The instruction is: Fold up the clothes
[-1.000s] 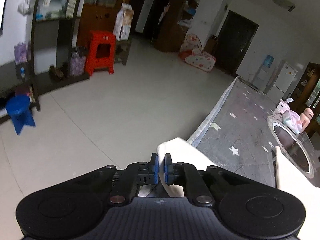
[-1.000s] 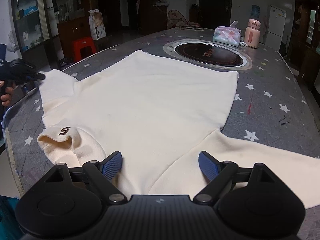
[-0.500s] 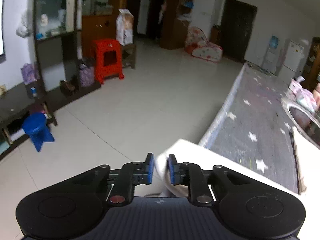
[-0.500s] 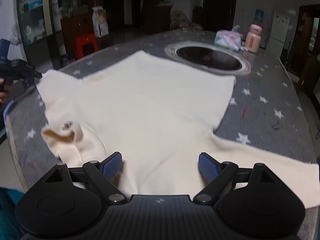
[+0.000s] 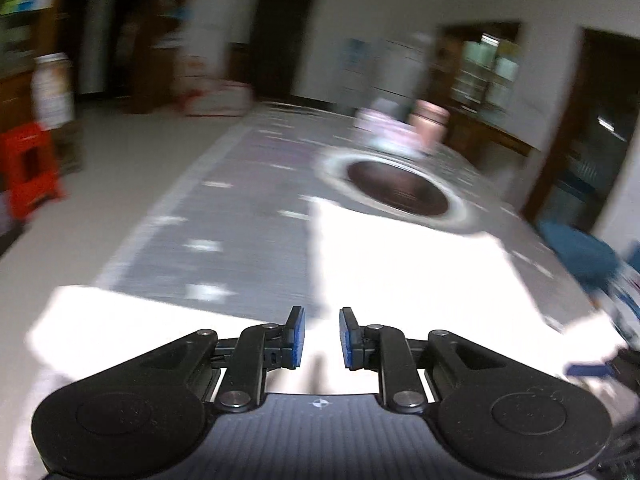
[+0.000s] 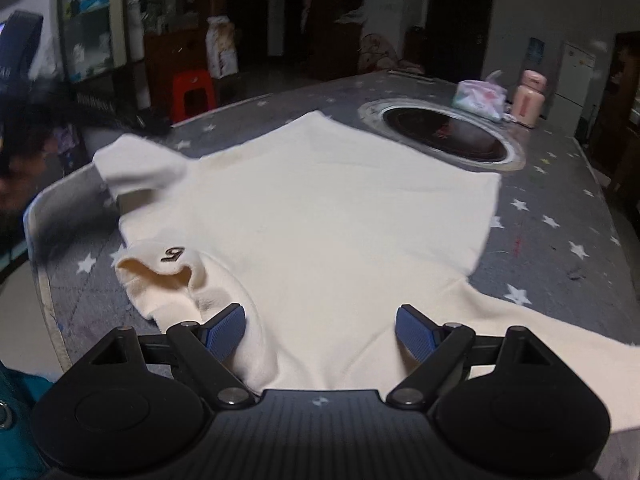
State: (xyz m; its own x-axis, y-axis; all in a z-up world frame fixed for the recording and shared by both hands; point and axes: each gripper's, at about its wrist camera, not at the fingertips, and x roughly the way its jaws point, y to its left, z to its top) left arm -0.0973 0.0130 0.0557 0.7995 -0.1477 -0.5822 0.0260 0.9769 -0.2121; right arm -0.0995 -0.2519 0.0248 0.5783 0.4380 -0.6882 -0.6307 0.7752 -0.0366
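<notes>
Right wrist view: cream sweater (image 6: 320,216) spread flat on starred counter (image 6: 560,240), near sleeve tip folded inward. Right tongs (image 6: 320,334) wide, empty. Left tongs (image 5: 321,338) narrowly parted, empty, over sweater.

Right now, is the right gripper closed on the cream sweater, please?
No, the right gripper stands wide open over the cream sweater, its blue pads well apart.

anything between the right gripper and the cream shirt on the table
Nothing visible. The right gripper hangs open directly over the cream shirt, near its collar. The tissue pack and pink bottle stand far off, beyond the hotplate.
</notes>
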